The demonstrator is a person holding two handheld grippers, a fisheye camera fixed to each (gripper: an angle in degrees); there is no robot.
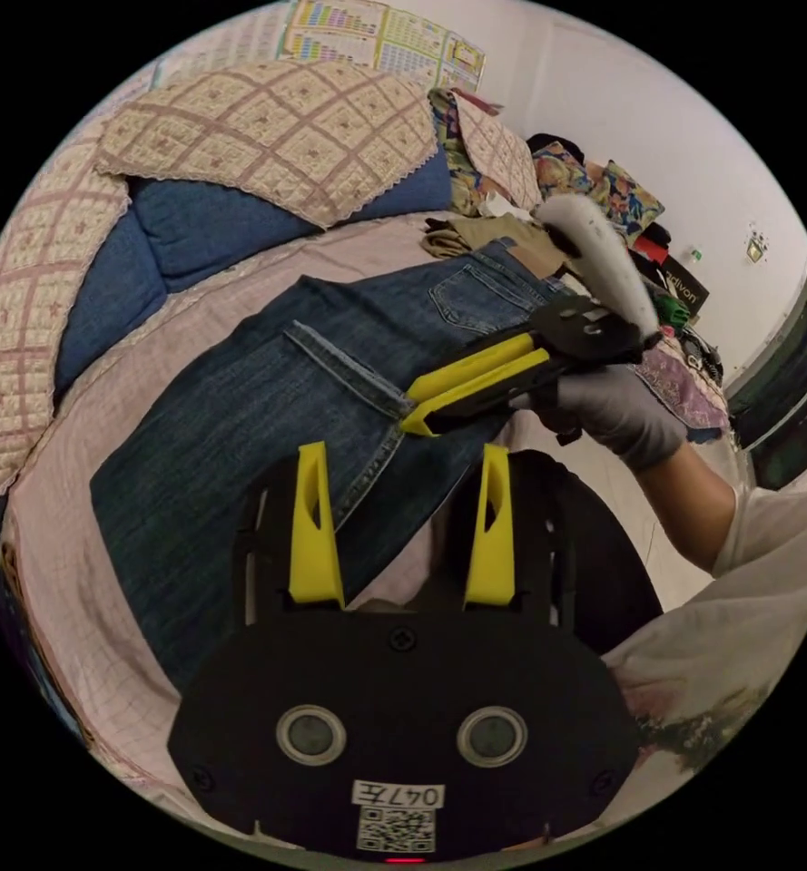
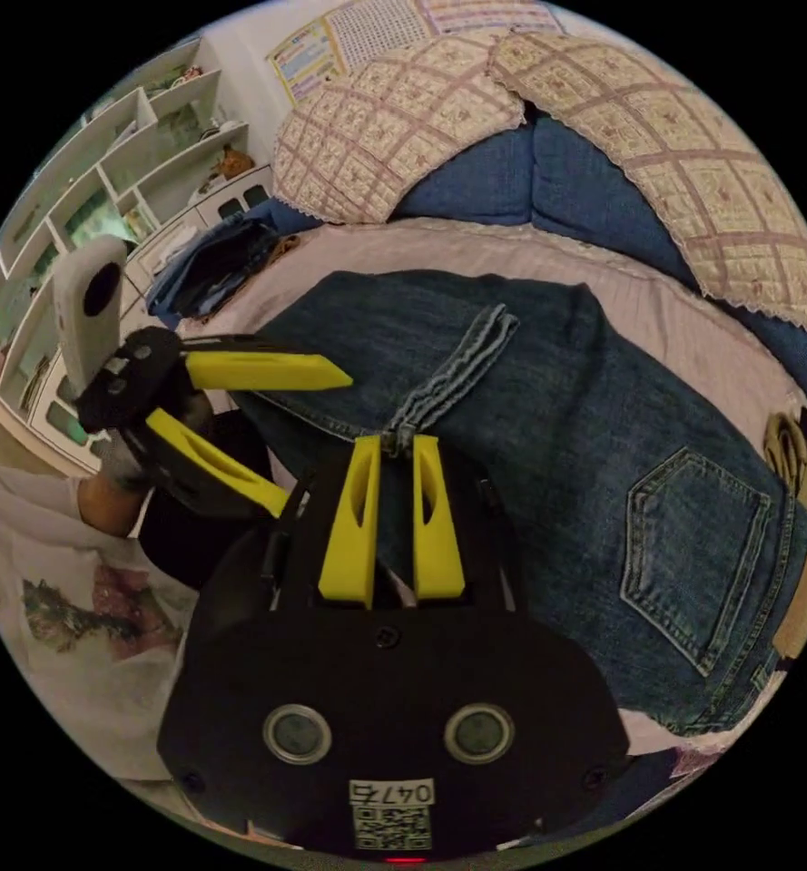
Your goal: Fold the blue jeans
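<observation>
Blue jeans (image 2: 548,435) lie spread across the pink-covered seat (image 1: 76,562) of a sofa, back pocket up, below quilted cushions (image 1: 267,127), as a person works on them with a claw in each hand. The right claw (image 2: 394,446) is closed narrow on the hem (image 2: 457,363) of a trouser leg, both yellow jaws pressing the doubled strip of denim, which it holds lifted over the rest of the garment. In the left gripper view the same claw (image 1: 414,410) reaches in from a gloved hand (image 1: 612,417). The left claw (image 1: 401,458) hovers with its jaws wide apart and nothing between them, just above the near edge of the jeans. The fold appears to be part-way made, though the far side of the fabric is hard to read through the fisheye. To do this step well, the hem should likely be carried straight along the leg toward the waistband, kept taut and level, while the free left claw takes the matching edge so the layers land square.
</observation>
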